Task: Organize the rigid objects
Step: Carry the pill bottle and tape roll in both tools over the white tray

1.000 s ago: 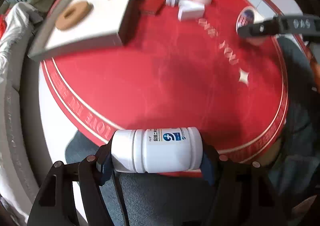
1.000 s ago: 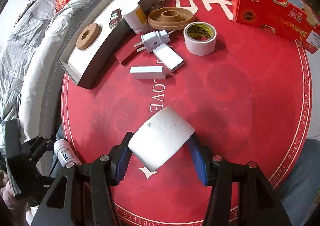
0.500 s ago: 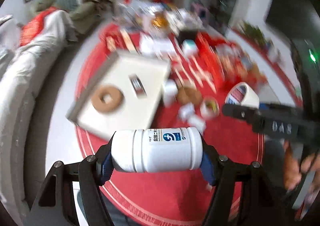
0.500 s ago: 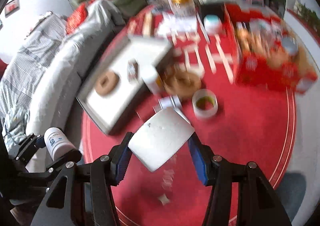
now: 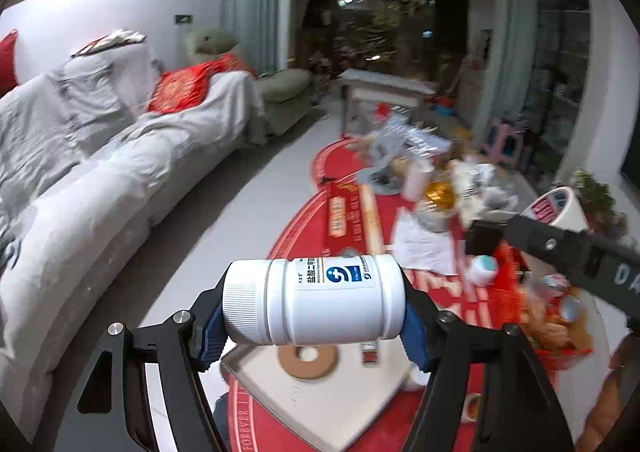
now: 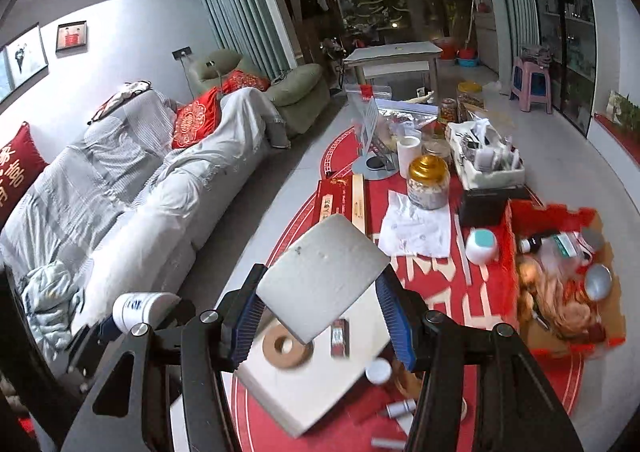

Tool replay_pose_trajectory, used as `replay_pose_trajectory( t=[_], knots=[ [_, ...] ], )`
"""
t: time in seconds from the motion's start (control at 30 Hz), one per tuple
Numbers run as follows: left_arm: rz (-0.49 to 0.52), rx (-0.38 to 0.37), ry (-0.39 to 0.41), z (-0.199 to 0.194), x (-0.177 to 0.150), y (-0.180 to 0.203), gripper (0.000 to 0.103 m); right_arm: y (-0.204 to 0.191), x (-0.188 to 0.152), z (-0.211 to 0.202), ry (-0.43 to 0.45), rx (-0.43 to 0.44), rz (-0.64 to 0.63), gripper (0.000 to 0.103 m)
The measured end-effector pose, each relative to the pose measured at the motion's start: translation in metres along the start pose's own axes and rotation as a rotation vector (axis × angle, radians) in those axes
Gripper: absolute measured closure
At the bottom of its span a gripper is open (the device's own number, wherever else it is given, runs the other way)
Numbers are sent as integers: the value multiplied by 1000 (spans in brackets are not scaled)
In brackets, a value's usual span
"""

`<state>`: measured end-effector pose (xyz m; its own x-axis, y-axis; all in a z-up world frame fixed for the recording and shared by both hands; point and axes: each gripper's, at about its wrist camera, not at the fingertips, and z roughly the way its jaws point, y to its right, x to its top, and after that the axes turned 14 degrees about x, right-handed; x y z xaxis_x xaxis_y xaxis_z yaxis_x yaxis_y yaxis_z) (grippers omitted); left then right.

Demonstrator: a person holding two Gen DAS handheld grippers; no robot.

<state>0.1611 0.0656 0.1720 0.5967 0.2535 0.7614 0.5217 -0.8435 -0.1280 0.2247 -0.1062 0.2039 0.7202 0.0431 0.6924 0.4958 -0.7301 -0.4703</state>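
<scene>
A white pill bottle [image 5: 316, 300] with a blue logo lies crosswise between the blue pads of my left gripper [image 5: 316, 318], which is shut on it high above the table. My right gripper [image 6: 320, 312] is shut on a wide white tape roll [image 6: 320, 284]. In the left wrist view that roll [image 5: 560, 207] shows a red and blue print inside. The bottle [image 6: 136, 306] also appears at the lower left of the right wrist view. Below both lies a white tray [image 6: 312, 396] with a brown ring [image 6: 286, 348] and a small red box [image 6: 339, 338] on it.
The round table carries a red cloth [image 6: 440, 280] crowded with a gold-lidded jar [image 6: 428, 181], papers, a black box and a red carton [image 6: 560, 252] of small goods. A white-capped container [image 6: 378, 370] stands by the tray. A covered sofa [image 6: 120, 191] runs along the left.
Both grippers have risen well above the table and tipped up, so the views now take in the room. Each keeps its load: the bottle on the left, the tape roll on the right.
</scene>
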Motion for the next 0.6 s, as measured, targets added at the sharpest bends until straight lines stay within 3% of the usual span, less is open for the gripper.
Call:
replay_pose_trajectory(
  t=[0.13, 0.33, 0.6],
  knots=[
    [-14, 31, -97, 55, -22, 1, 30, 6, -4, 50, -73, -18, 16, 46],
    [15, 56, -196, 107, -60, 12, 30, 29, -47, 122, -227, -50, 53, 46],
    [25, 74, -282, 147, -85, 22, 30, 49, -77, 165, -340, -91, 60, 47]
  ],
)
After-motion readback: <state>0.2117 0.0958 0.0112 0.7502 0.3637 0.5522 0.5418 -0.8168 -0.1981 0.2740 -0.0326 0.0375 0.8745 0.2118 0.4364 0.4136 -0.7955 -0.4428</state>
